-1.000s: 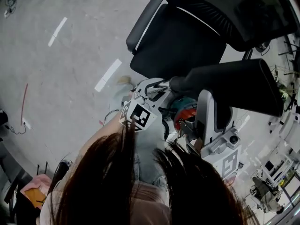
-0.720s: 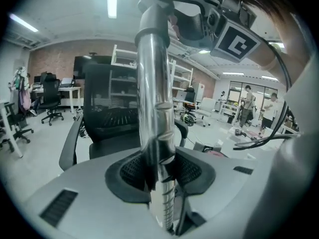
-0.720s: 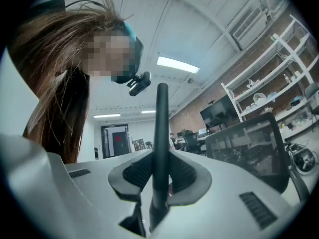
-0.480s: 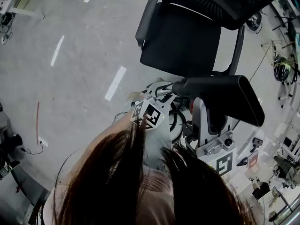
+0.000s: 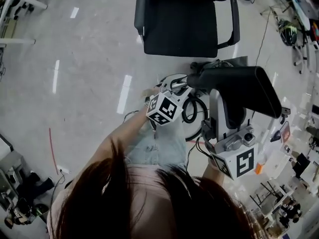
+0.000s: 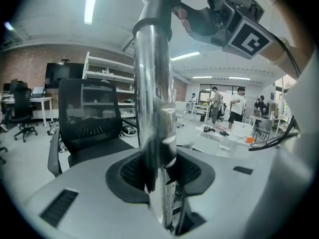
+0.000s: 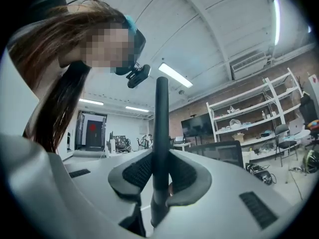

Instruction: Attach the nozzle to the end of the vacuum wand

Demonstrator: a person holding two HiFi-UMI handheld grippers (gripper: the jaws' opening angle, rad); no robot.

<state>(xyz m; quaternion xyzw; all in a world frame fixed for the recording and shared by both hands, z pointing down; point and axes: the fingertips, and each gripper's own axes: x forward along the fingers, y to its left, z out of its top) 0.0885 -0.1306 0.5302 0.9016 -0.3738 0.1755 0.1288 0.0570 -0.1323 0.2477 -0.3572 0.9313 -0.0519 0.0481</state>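
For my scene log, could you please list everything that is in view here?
nozzle: one, black, held in the right gripper.
wand: one, silver, upright between the pads of the left gripper.
office chair: one, black, top of head view.
cable: one loop, black, between the grippers.
floor: one, grey, white strips on it.
left gripper: one, light grey, shut on the wand; jaws have just been closing.
right gripper: one, light grey, shut on the nozzle.
hair: dark, bottom of head view.
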